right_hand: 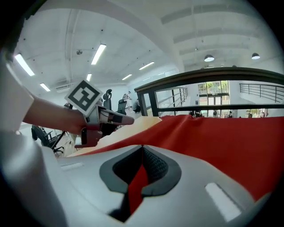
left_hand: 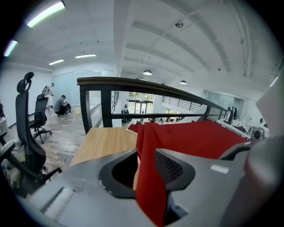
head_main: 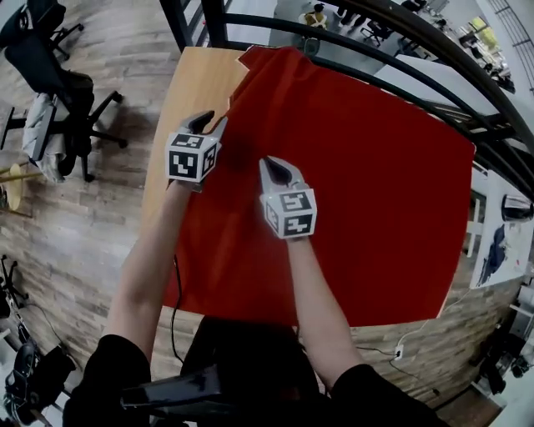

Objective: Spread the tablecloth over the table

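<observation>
The red tablecloth [head_main: 359, 183] covers most of the wooden table [head_main: 196, 92]; a bare wood strip shows along the left side. A raised fold runs near the cloth's left edge. My left gripper [head_main: 209, 123] is over that edge. In the left gripper view the cloth [left_hand: 195, 137] hangs between the jaws of the left gripper [left_hand: 146, 162], which stand apart with a gap on the left side. My right gripper [head_main: 275, 165] is over the cloth, right of the left one. The right gripper [right_hand: 142, 153] is shut on a pinched strip of the tablecloth [right_hand: 222, 142].
A black railing [head_main: 375, 25] runs behind the table's far and right sides. Black office chairs [head_main: 58, 92] stand on the wood floor to the left. A cable [head_main: 173, 300] hangs near the table's near-left corner. The left gripper [right_hand: 100, 115] shows in the right gripper view.
</observation>
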The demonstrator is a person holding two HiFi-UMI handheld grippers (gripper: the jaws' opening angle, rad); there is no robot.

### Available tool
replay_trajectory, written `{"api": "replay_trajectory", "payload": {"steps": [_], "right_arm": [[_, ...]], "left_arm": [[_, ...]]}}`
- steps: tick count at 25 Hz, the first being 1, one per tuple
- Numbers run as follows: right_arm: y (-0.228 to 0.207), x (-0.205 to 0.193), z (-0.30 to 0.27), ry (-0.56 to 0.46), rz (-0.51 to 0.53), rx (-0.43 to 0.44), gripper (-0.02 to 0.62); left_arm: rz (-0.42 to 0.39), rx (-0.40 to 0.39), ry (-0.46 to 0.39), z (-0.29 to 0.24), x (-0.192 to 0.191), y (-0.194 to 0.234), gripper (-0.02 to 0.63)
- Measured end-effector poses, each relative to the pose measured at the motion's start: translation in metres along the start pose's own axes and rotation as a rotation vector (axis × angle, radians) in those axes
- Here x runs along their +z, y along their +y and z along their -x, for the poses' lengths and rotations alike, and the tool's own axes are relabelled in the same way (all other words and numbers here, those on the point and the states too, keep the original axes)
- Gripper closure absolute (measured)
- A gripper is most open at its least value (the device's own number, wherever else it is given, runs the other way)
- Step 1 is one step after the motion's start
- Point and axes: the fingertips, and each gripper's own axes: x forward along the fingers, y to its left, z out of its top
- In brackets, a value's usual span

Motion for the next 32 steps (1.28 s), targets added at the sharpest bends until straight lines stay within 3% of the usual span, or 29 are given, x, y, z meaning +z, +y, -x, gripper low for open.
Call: {"api": "replay_trajectory", "payload": {"steps": [6,11,12,15,18,23,27,29,31,32], "right_arm": [[-0.029,0.040,-0.065,-0.029,0.060,0.046,0.584],[-0.063,0.040,-0.068,-0.036,0.022,0.022,0.584],[-0.071,0.038,-0.067,-0.033,0.009,0.015,0.584],[-0.090,0.034,-0.066,-0.020,-0.011,0.008,0.584],[-0.104,0.035,-0.070,-0.017,-0.001,-0.012,0.584],[-0.103,0.041,-0.093,0.043,0.046,-0.048,0.584],[-0.091,0.042,-0.113,0.129,0.120,-0.053,0.584],[-0.089,0.041,-0.126,0.188,0.177,-0.076,0.584],[-0.087,0.034,-0.137,0.256,0.238,-0.093,0.583],[-0.084,0.030,-0.139,0.287,0.254,-0.086,0.584]], "left_arm": [[-0.013,-0.002,0.063,-0.089,0.018,0.035,0.474],[-0.152,-0.054,0.190,-0.129,0.005,0.037,0.448],[-0.172,-0.070,0.212,-0.134,0.002,0.032,0.463],[-0.244,-0.095,0.248,-0.141,0.004,0.019,0.586],[-0.304,-0.059,0.239,-0.134,0.032,0.036,0.589],[-0.425,0.077,0.227,-0.136,0.082,0.130,0.589],[-0.576,0.094,0.283,-0.154,0.096,0.164,0.583],[-0.539,0.114,0.290,-0.155,0.093,0.175,0.558],[-0.428,0.107,0.290,-0.148,0.081,0.189,0.437],[-0.366,0.091,0.271,-0.143,0.076,0.194,0.431]]}}
